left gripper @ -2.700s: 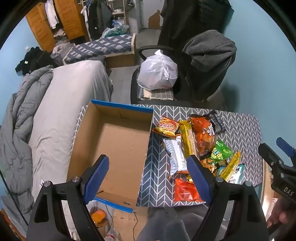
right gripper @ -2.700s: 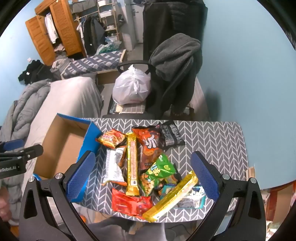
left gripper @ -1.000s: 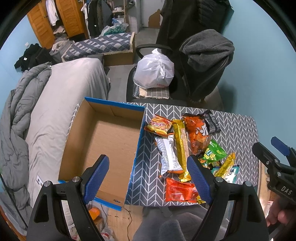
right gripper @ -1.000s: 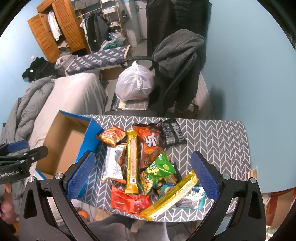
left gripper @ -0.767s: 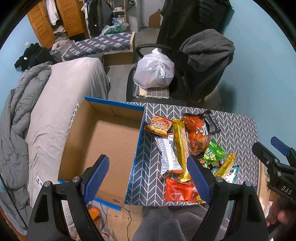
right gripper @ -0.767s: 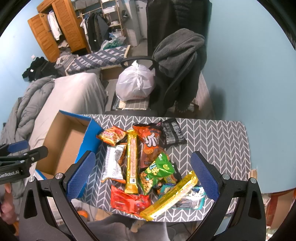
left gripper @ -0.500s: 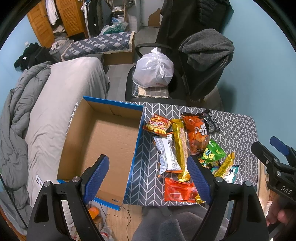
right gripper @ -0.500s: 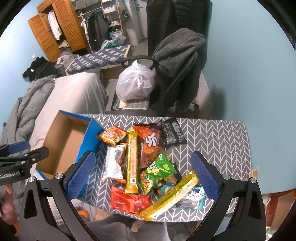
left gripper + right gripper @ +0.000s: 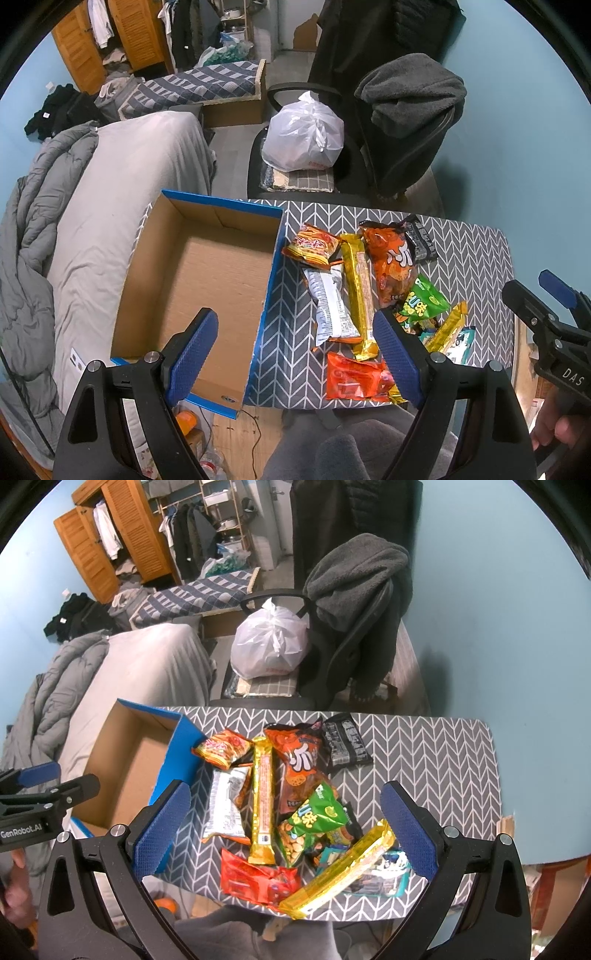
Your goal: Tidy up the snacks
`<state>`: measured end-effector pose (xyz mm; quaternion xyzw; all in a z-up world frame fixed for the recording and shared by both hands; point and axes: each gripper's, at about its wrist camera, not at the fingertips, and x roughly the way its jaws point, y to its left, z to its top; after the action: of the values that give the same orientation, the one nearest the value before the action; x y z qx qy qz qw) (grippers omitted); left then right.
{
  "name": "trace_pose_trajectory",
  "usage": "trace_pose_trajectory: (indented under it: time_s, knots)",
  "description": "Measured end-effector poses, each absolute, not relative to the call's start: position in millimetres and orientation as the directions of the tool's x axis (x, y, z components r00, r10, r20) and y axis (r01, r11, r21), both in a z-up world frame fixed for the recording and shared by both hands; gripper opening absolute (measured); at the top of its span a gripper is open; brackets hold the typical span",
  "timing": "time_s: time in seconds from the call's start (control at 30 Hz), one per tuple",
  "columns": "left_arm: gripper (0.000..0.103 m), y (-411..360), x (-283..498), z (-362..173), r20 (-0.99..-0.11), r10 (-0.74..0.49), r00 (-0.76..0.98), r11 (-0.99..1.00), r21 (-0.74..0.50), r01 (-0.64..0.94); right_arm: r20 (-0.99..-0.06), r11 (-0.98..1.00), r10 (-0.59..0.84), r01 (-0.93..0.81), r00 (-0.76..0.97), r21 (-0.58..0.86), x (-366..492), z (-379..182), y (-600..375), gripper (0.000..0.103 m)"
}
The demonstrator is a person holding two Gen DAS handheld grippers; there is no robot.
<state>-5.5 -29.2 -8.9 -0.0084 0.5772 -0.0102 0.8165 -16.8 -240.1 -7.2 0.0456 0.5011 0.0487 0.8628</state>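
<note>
Table, box and snacks unchanged; both claws still gape.

A lived-in bedroom: a bed, wooden wardrobe, and probably hanging clothes behind.

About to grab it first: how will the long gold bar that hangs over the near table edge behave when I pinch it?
The long gold bar looks glossy, so probably slippery. It is long and thin, so an end pinch may let it droop; grip mid-length. Its near end overhangs the table, so a nudge could tip it off.
</note>
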Motion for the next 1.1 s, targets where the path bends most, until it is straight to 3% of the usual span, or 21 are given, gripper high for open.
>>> trace_pose_trajectory:
  time_s: [0.53,1.1]
  knots:
    - [0.087,-26.7,4.0,-14.5,-0.951,-0.05,0.306,0.999,-0.041,0.036,-0.866,0.991,0.129,-0.023,0.484,0.135,-23.4,-15.6,-241.4,0.101]
    - [0.087,-49.6,27.2,-85.1,-0.984,-0.086,0.158,0.993,-0.071,0.097,-0.925,0.967,0.113,0.174,0.363,0.187,-33.5,-76.0,-306.5,0.101]
